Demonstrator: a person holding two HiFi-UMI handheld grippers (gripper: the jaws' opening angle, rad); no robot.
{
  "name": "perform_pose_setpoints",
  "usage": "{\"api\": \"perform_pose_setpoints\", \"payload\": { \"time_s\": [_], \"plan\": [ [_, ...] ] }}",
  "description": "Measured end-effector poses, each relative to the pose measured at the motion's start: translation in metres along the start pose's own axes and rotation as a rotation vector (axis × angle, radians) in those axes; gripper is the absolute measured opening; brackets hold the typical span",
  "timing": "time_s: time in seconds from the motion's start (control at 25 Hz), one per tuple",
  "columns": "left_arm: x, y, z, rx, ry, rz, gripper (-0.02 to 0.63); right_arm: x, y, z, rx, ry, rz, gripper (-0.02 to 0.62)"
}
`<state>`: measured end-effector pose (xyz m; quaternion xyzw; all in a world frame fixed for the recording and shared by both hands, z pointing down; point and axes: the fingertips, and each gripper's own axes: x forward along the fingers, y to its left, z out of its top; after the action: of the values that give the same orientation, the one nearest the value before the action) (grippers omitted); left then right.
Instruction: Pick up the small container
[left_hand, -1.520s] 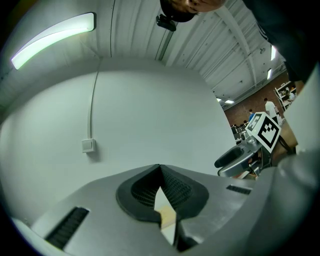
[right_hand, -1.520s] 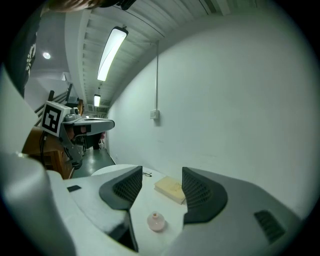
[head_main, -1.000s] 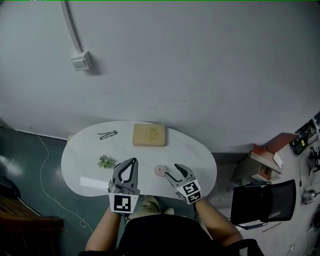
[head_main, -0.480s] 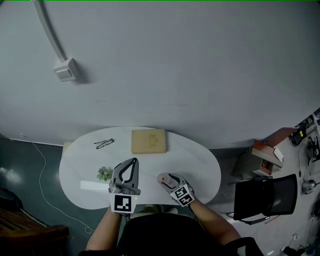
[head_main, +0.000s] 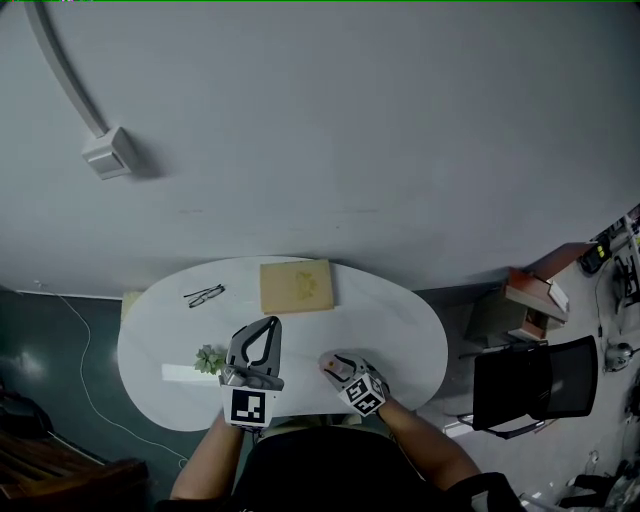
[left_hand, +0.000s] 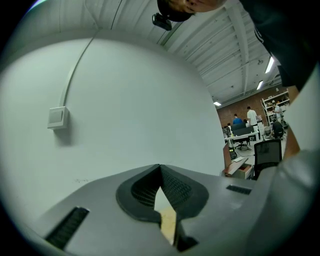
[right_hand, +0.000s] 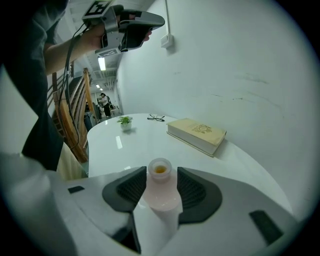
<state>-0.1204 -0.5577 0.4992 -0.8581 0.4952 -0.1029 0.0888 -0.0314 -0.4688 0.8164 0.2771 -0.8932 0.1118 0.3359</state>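
— Is the small pink container up yet?
— No. The right gripper has just been closing its jaws and pinches it where it stands on the white table (the lift remains). The left gripper is clenched on nothing.

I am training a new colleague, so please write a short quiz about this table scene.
1. True or false: the book lies near the wall-side edge of the table.
2. What stands between the jaws of the right gripper? A) glasses B) small container C) plant
3. Is the left gripper open or shut?
Key: 1 true; 2 B, its jaws have just been closing on it; 3 shut.
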Motion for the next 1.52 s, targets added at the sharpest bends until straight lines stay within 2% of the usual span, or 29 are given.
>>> {"api": "perform_pose_setpoints", "payload": {
  "time_s": [0.2,0.32,0.76,1.16,1.52],
  "plan": [
    [0.000,0.003,-0.004,-0.011,-0.001,0.002,0.003,0.003,0.001,0.005,-0.006,-0.028,-0.007,0.189],
    [-0.003,0.003,-0.007,-0.015,0.010,0.003,0.003,0.002,0.002,0.008,-0.012,-0.044,-0.019,0.153],
    [-0.018,0.005,-0.004,-0.019,0.014,0.033,0.003,-0.011,0.005,0.016,0.000,-0.023,-0.007,0.143],
    [-0.028,-0.006,0.003,-0.023,0.009,0.043,0.003,-0.060,-0.013,0.069,0.053,-0.088,-0.038,0.141],
    [-0.031,-0.020,0.016,-0.016,0.005,0.046,0.003,-0.120,-0.038,0.135,0.063,-0.151,-0.065,0.140]
  ]
}}
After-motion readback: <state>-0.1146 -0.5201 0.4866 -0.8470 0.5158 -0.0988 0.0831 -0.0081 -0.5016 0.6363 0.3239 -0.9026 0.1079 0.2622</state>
